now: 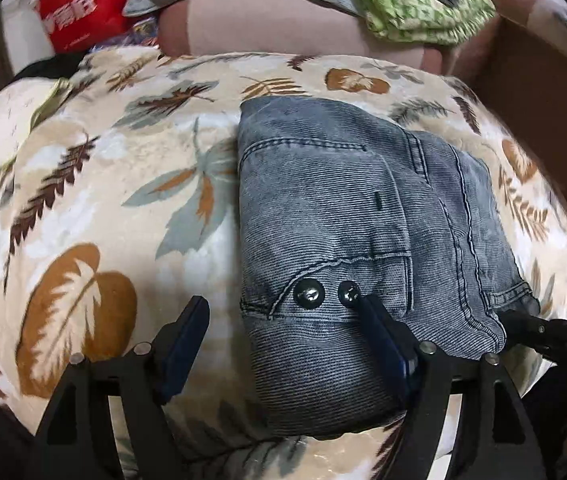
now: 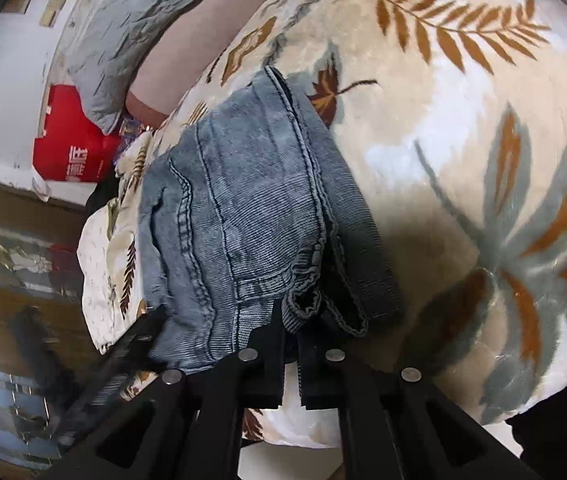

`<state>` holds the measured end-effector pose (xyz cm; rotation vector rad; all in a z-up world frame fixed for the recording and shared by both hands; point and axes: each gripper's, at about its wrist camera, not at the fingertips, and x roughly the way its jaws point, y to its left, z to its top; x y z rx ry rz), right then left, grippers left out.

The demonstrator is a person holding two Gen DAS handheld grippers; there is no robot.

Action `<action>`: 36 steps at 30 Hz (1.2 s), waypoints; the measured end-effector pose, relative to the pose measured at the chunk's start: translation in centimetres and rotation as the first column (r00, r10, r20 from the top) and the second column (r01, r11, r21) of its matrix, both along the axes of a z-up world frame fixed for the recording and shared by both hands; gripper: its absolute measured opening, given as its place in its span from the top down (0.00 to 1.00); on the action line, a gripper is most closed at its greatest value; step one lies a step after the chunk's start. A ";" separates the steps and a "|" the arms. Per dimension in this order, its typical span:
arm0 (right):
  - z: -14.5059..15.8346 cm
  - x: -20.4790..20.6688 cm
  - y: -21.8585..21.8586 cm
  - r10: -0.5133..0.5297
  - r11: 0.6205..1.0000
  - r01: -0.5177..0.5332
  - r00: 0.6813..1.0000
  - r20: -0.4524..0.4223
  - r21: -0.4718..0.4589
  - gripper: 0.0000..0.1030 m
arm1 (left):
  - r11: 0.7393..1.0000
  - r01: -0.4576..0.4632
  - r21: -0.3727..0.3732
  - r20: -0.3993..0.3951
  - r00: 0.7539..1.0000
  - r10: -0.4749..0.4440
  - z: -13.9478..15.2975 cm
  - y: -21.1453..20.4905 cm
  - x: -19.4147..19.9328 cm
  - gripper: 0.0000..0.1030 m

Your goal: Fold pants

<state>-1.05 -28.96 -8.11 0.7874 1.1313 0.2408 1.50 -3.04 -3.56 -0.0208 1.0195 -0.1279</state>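
Left gripper angled steeply downward, jaws spread wide, one finger out to its left, the other to its right; right gripper pitched downward, jaws closed, fingertips pinching denim.

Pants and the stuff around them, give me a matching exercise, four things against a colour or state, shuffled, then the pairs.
Things:
1. pants
2. bag
3. left tongs
4. right tongs

Colours or states:
A. red
B. shut on the pants' near edge
C. grey-blue, folded
D. open, no pad pressing

Pairs: 1-C, 2-A, 3-D, 4-B
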 end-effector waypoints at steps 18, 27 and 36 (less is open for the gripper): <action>1.0 1.2 1.2 0.075 0.997 -0.074 0.997 0.030 -0.032 0.41 | 1.000 0.015 0.002 0.008 1.000 -0.015 0.1 -0.1 -0.2 0.24; 1.9 0.9 1.6 0.112 0.991 -0.109 0.993 0.038 -0.072 0.41 | 1.000 -0.008 -0.027 0.049 0.999 0.009 2.2 0.5 -0.7 0.24; 7.4 6.0 0.4 0.091 0.978 -0.062 0.986 0.140 -0.200 0.42 | 0.999 0.037 0.011 0.011 0.999 -0.037 0.4 -0.3 -0.3 0.24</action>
